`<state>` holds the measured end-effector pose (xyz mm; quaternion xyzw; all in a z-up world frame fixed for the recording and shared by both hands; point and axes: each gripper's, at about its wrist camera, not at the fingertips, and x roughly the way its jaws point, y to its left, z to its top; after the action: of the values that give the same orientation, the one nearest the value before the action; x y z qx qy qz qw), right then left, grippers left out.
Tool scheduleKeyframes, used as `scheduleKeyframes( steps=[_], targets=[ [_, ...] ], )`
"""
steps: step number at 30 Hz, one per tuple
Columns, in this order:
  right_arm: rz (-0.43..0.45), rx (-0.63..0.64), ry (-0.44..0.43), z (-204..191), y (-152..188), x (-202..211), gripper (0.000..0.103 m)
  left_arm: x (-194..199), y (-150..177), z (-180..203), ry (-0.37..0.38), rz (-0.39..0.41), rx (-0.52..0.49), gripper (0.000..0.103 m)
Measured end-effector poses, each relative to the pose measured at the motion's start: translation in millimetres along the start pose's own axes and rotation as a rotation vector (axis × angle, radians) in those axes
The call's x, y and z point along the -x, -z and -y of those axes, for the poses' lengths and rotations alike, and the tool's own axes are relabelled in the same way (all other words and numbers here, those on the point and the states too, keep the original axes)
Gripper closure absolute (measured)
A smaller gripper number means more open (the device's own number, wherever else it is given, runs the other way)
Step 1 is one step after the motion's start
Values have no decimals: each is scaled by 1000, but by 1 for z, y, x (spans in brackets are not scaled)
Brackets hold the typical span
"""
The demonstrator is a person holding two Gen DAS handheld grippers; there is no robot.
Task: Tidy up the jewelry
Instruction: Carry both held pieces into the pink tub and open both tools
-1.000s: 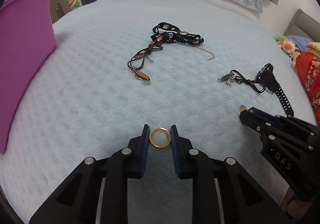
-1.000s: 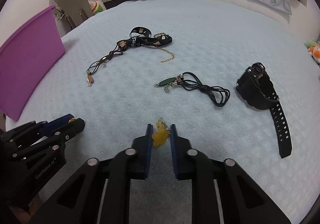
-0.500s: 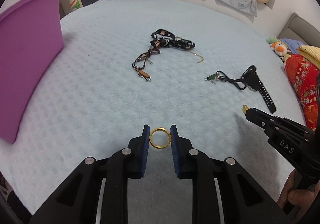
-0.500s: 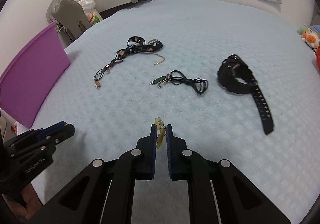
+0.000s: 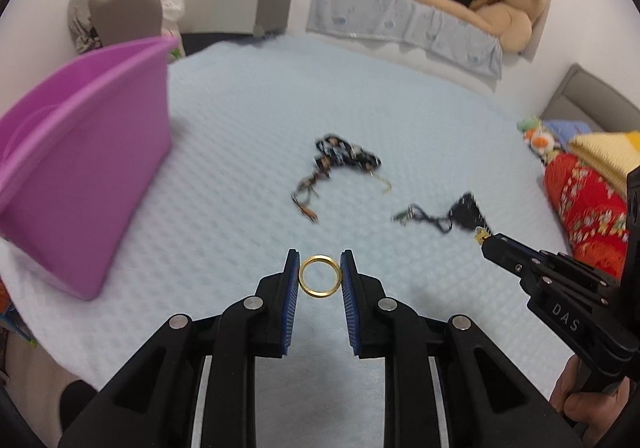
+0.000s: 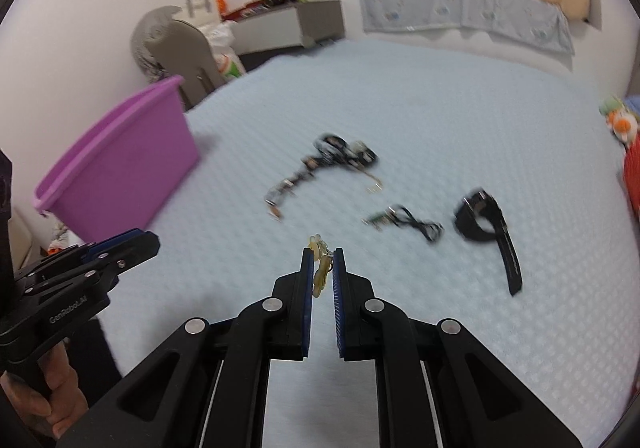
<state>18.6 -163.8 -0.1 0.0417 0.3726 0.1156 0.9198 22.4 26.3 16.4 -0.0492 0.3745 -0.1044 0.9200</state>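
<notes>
My left gripper (image 5: 320, 278), black with blue ribbed pads, frames a shiny gold ring (image 5: 320, 275) at lower centre, and my right gripper (image 6: 321, 268), the same black and blue, pinches a pale yellow charm (image 6: 320, 272). Beneath both lies a pale blue waffle-textured blanket (image 5: 360, 107), with a solid purple tub (image 5: 80, 183) at left. At right centre a black watch (image 6: 486, 221) lies beside a black cord necklace with a green pendant (image 6: 400, 219); a red floral cloth (image 5: 588, 203) fills the right edge.
</notes>
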Motion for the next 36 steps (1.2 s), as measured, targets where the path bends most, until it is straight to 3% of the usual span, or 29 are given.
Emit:
scheduleKeyframes(
  steps=[8,17,25,31,36],
  targets=[
    [56,92,-115,-76,-51,18,94,60,-39,-47,-61,119,48,82],
    [75,210,-322,-191,-121,-6,94,109,-85,-136,-219,241,97,82],
    [14,298,-445,-286,-156,-51,94,102,-99,-224,-360,207,189,82],
    [-52,365,-464,-334,-159,-84,94,82,-98,-272,-402,146,250,82],
    [-141,369,-436,-350,-157,-121,94,61,-92,-294,-417,80,283,82]
  ],
)
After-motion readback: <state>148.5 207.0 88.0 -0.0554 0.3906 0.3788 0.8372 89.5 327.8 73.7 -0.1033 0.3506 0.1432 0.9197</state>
